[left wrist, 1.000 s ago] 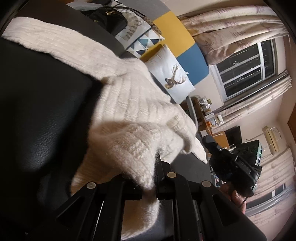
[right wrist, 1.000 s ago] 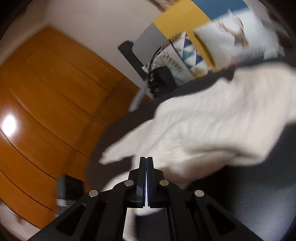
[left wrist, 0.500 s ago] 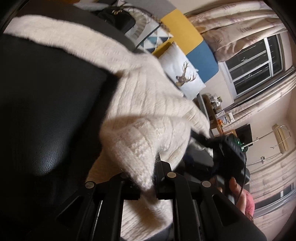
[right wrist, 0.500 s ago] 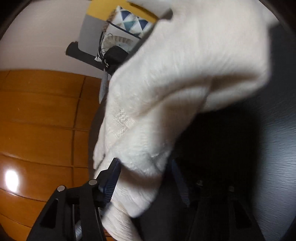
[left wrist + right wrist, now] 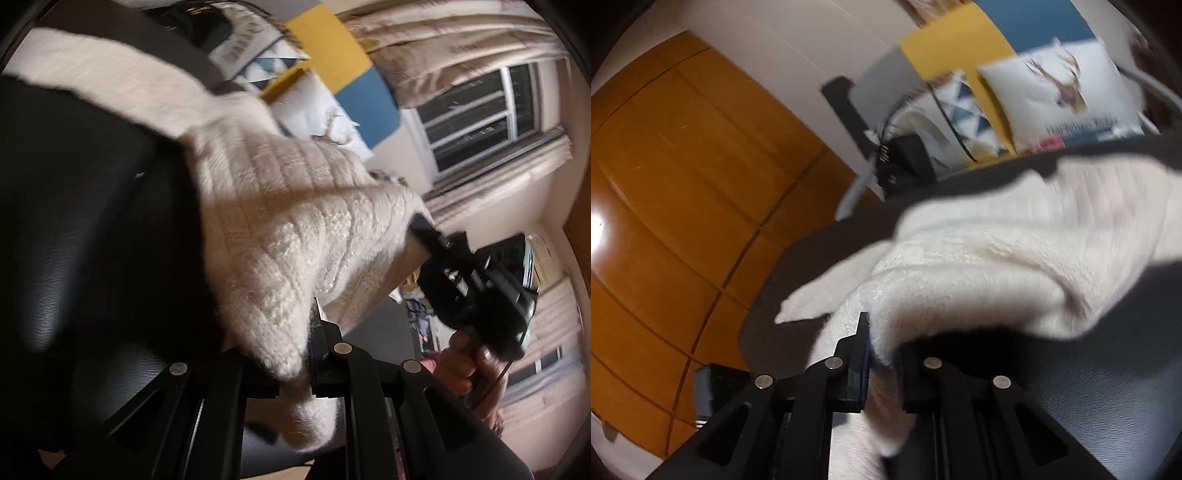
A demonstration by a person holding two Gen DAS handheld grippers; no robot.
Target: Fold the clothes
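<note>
A cream knitted sweater (image 5: 280, 229) lies partly lifted over a black leather surface (image 5: 81, 229). In the left wrist view my left gripper (image 5: 295, 354) is shut on a thick bunch of its knit near the lower middle. At the right of that view, the right gripper (image 5: 424, 229) bites into another edge of the sweater, with a hand (image 5: 465, 365) on its handle. The right wrist view shows the sweater (image 5: 1015, 266) spread ahead, and my right gripper (image 5: 881, 354) is shut on a fold of it. One sleeve tip (image 5: 801, 306) points left.
Behind the black surface (image 5: 1108, 398) stand a deer-print cushion (image 5: 1067, 99), patterned cushions and a black bag (image 5: 905, 162). Orange wooden panels (image 5: 683, 221) fill the left of the right wrist view. A window (image 5: 480, 110) with curtains shows in the left wrist view.
The right gripper was shut empty, then opened around the sweater and has now shut on a fold. In the left wrist view it came closer, up to the sweater's edge.
</note>
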